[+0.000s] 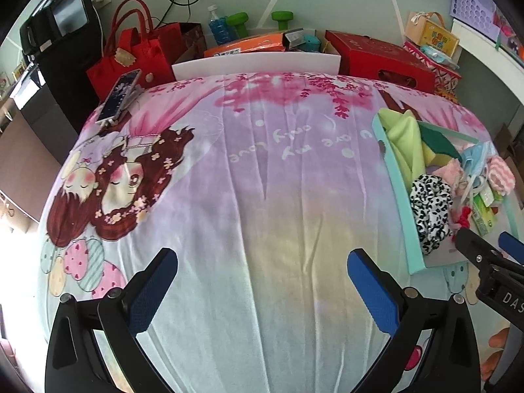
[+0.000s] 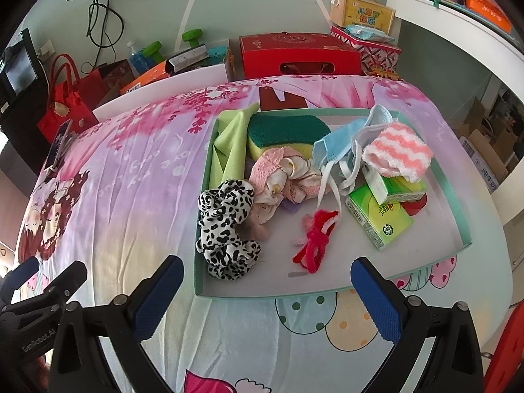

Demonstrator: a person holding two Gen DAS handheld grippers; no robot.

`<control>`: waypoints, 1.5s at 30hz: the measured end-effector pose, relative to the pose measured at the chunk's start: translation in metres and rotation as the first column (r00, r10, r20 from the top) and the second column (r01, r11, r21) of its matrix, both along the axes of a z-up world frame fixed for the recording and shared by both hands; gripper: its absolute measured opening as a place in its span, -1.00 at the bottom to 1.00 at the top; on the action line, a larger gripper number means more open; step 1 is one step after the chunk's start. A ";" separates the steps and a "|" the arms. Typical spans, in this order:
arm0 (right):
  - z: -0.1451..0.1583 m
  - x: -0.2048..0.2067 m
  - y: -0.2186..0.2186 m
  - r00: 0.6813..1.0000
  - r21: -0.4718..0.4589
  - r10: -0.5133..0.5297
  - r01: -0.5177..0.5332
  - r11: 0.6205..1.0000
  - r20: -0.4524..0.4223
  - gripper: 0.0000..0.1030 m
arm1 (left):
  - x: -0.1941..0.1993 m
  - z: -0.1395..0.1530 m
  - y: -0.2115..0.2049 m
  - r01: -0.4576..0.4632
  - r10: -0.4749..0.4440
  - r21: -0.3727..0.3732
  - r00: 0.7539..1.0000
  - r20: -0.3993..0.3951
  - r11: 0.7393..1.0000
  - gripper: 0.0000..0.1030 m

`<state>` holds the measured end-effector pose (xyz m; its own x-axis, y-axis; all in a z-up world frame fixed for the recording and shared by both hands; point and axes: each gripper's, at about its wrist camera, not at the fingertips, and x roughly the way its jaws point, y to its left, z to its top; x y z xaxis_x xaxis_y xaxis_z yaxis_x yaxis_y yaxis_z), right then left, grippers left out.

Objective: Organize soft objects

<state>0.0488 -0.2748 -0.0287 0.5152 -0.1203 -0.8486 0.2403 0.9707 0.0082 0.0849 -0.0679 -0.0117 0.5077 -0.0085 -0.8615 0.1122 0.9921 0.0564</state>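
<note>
A shallow teal tray [image 2: 202, 177] lies on the cartoon-print bedsheet [image 2: 131, 177]. Inside it are a leopard-print scrunchie [image 2: 226, 229], a pink crumpled cloth [image 2: 281, 177], a green cloth [image 2: 229, 144], a green-and-yellow sponge [image 2: 285, 131], a blue face mask [image 2: 340, 147], a pink striped fuzzy sock [image 2: 398, 150], a red pipe-cleaner piece [image 2: 316, 235] and green tissue packs [image 2: 380, 213]. My right gripper [image 2: 267, 290] hangs open just before the tray's near edge. My left gripper [image 1: 262, 281] is open over bare sheet, left of the tray [image 1: 398, 180].
A phone on a stand [image 1: 119, 95] sits at the sheet's far left. Behind the bed are a red bag [image 1: 131, 49], a red box [image 1: 383, 55], green dumbbells [image 1: 258, 19] and a white board [image 1: 255, 62]. The right gripper's fingers [image 1: 471, 245] reach in from the right in the left wrist view.
</note>
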 end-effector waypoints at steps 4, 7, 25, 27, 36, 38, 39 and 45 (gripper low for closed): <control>0.000 0.000 0.000 1.000 0.000 0.000 0.000 1.000 0.003 1.00 | 0.000 -0.002 0.000 -0.028 0.028 0.049 1.000 -0.002 0.998 1.00; 0.000 0.001 0.001 1.000 0.000 0.003 -0.003 1.000 0.006 1.00 | 0.001 -0.003 0.002 -0.032 0.032 0.050 0.999 -0.009 0.998 1.00; 0.003 0.003 0.005 0.999 -0.030 0.038 -0.037 0.999 0.028 1.00 | 0.006 -0.011 0.004 -0.031 0.034 0.053 0.998 -0.050 0.998 1.00; 0.004 0.003 0.005 0.999 -0.030 0.039 -0.038 0.999 0.034 1.00 | 0.007 -0.012 0.004 -0.032 0.035 0.059 0.998 -0.055 0.998 1.00; 0.002 0.004 0.004 0.999 -0.037 0.043 -0.042 0.998 0.030 1.00 | 0.008 -0.013 0.005 -0.031 0.036 0.073 0.998 -0.056 0.997 1.00; 0.002 0.004 0.004 0.999 -0.037 0.043 -0.042 0.998 0.031 1.00 | 0.008 -0.013 0.004 -0.030 0.034 0.074 0.998 -0.057 0.997 1.00; 0.002 0.004 0.004 0.999 -0.037 0.044 -0.043 0.998 0.031 1.00 | 0.008 -0.013 0.005 -0.030 0.034 0.072 0.998 -0.055 0.997 1.00; 0.002 0.004 0.004 0.999 -0.036 0.044 -0.043 0.998 0.032 1.00 | 0.008 -0.014 0.005 -0.026 0.031 0.077 0.998 -0.056 0.997 1.00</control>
<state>0.0531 -0.2707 -0.0271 0.5477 -0.1269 -0.8270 0.1977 0.9801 -0.0194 0.0929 -0.0634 -0.0253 0.4565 0.0723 -0.8868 0.0891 0.9880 0.1264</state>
